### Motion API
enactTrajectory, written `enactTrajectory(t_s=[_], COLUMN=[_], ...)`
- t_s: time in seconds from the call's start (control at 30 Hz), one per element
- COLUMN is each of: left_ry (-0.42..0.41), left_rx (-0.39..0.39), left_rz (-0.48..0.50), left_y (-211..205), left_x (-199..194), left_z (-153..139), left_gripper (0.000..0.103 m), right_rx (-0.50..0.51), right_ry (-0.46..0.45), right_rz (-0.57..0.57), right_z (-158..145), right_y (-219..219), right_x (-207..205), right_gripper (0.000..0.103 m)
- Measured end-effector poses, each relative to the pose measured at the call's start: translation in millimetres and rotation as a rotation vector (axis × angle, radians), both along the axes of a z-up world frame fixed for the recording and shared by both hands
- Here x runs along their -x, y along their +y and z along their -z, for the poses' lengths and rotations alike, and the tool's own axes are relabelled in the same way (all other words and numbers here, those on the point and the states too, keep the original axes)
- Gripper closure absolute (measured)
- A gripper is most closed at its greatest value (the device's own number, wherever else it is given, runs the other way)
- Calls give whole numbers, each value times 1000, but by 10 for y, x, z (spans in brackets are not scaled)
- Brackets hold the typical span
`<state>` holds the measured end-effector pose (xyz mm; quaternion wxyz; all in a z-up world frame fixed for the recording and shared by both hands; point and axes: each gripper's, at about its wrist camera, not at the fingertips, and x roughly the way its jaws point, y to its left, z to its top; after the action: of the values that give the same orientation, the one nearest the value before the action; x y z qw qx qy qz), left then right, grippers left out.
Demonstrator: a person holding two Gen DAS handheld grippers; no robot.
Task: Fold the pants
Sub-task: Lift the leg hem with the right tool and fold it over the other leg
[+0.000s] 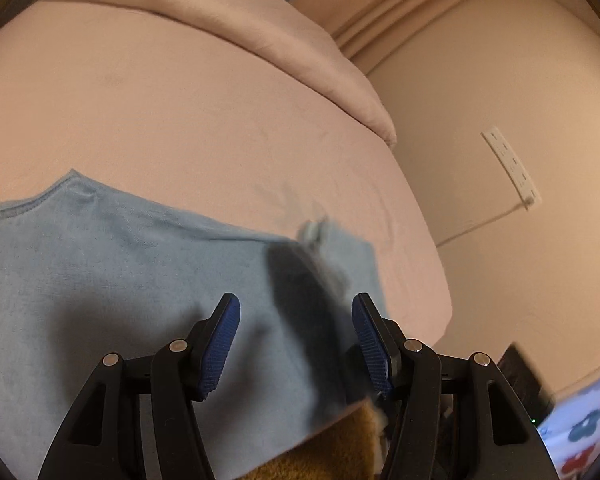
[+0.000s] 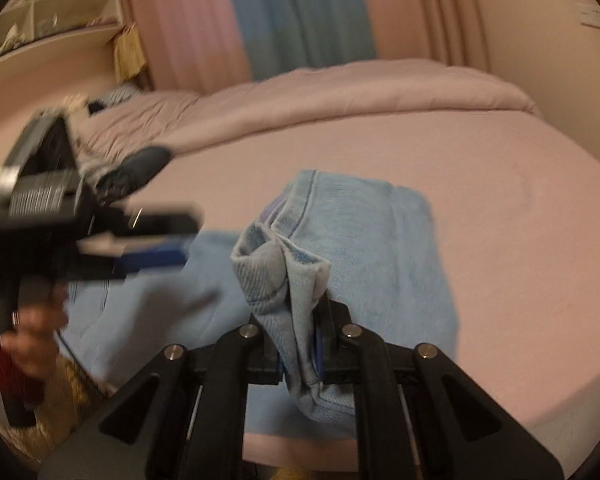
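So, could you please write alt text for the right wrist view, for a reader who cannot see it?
The right gripper has its jaws shut on a bunched fold of light blue denim pants, lifting it above a pink bed sheet. At left, blurred, a hand holds the left gripper over the pants.

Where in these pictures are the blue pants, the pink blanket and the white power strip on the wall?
blue pants [image 2: 380, 240]: right wrist view, flat part lying on the bed.
pink blanket [image 1: 236, 16]: left wrist view, folded top surface.
white power strip [image 1: 510, 166]: left wrist view, middle of its face.
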<state>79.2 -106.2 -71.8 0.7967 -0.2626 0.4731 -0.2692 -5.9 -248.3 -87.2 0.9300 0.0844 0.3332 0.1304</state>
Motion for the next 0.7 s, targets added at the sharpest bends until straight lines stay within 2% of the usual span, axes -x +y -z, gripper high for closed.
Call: enactTrajectory(t_s=[0.1,0.2,0.23,0.27,0.3,0.33,0.4,0.57,0.63,0.7], left_ry=[69,129,132,126,122,103,47,-5,-7,34], left_rx=[69,107,128,155,153,133,85,-55,-124,-193], left_rz=[34,43,41,32,27,17,3,-62,-82,-96], left_y=[-64,-107,-104,-88,-57,-15,91,389,517,585], left_x=[-137,-239,-259,-272,-280,-267,-187,-76,-67,-88], left_z=[141,237,238,235,215,165,32,-105,-48,86], left_gripper=[45,45,49,60,81,88,93,93,93,93], right_rx=[2,28,29,24,15,11,24,-50,-35,0], right_ry=[45,31,26,21,17,12,-7,-11,-9,4], right_rz=[-37,-62,-71,-81,-96,-109,-120,-210,-237,-259], right_z=[156,160,143,124,106,101,42,-45,-1,69], right_y=[125,241,252,258,285,297,343,572,730,915], right_x=[7,25,36,43,51,83,127,161,139,116], right_gripper=[92,92,92,92,92,92,92,92,92,90])
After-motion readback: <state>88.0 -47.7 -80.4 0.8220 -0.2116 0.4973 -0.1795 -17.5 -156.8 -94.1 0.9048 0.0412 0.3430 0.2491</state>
